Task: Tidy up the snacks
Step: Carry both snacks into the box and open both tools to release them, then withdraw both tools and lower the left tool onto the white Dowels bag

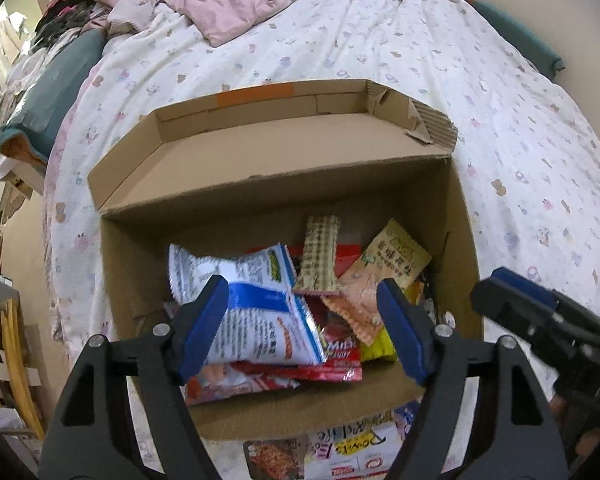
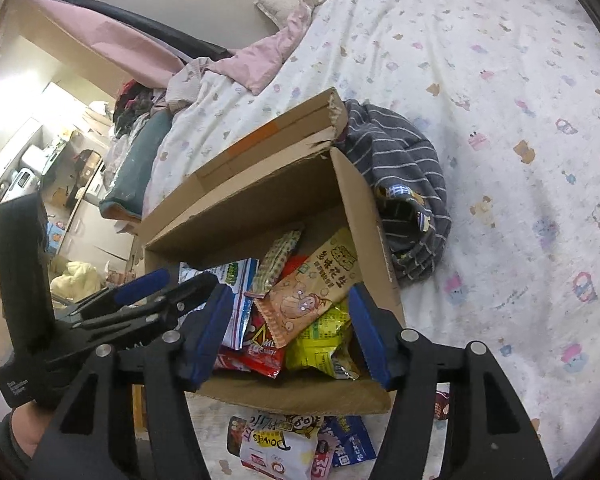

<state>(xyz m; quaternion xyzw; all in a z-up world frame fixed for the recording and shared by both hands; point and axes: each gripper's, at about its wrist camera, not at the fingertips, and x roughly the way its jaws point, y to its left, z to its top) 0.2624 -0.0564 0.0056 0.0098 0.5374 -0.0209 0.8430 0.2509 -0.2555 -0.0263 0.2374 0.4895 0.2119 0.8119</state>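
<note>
An open cardboard box [image 1: 132,280] [image 2: 364,200] sits on the bed and holds several snack packets. A white and blue packet [image 1: 256,304] lies on top at the left, with an orange peanut packet [image 1: 384,276] [image 2: 312,292], a red milk candy packet [image 1: 340,356] and a yellow packet [image 2: 320,340] beside it. My left gripper [image 1: 304,328] is open and empty above the box; it also shows in the right wrist view [image 2: 168,284]. My right gripper [image 2: 292,332] is open and empty over the box's near edge; it also shows in the left wrist view [image 1: 512,288].
More snack packets [image 2: 276,444] [image 1: 352,452] lie on the bedsheet in front of the box. A grey striped cloth [image 2: 404,184] lies right of the box. A pink blanket [image 1: 236,8] and pillows are at the bed's far end. Furniture stands left of the bed.
</note>
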